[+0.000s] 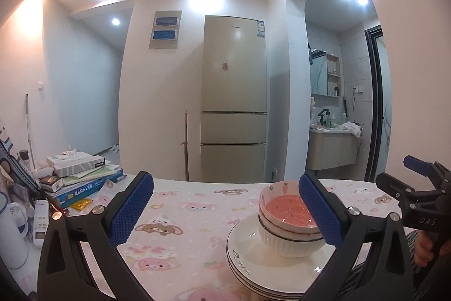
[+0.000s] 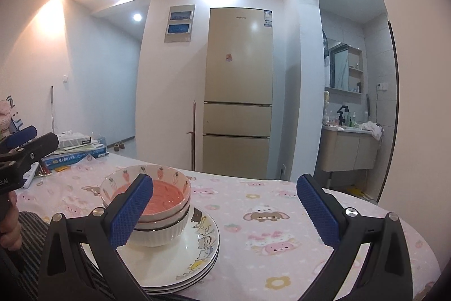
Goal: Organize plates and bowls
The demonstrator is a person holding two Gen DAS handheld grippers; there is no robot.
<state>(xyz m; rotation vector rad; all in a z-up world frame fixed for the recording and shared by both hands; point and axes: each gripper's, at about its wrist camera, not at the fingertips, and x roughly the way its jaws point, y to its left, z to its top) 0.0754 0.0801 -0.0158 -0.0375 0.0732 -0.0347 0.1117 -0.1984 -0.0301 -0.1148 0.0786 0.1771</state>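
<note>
A stack of white plates (image 1: 253,267) sits at the near edge of the table, with cartoon animals on the rim in the right wrist view (image 2: 203,244). On it stand nested bowls: a ribbed white bowl (image 1: 290,244) at the bottom and a pink-lined strawberry bowl (image 1: 284,212) on top, also in the right wrist view (image 2: 166,196). My left gripper (image 1: 225,208) is open and empty, left of the stack. My right gripper (image 2: 225,205) is open and empty, right of the stack. Each gripper shows at the edge of the other's view.
The table (image 1: 180,205) has a pink cartoon cloth. Books and boxes (image 1: 81,174), a remote (image 1: 41,219) and a white kettle (image 1: 11,233) crowd its left end. A fridge (image 1: 234,98) stands behind, and a bathroom archway (image 1: 338,75) is at the right.
</note>
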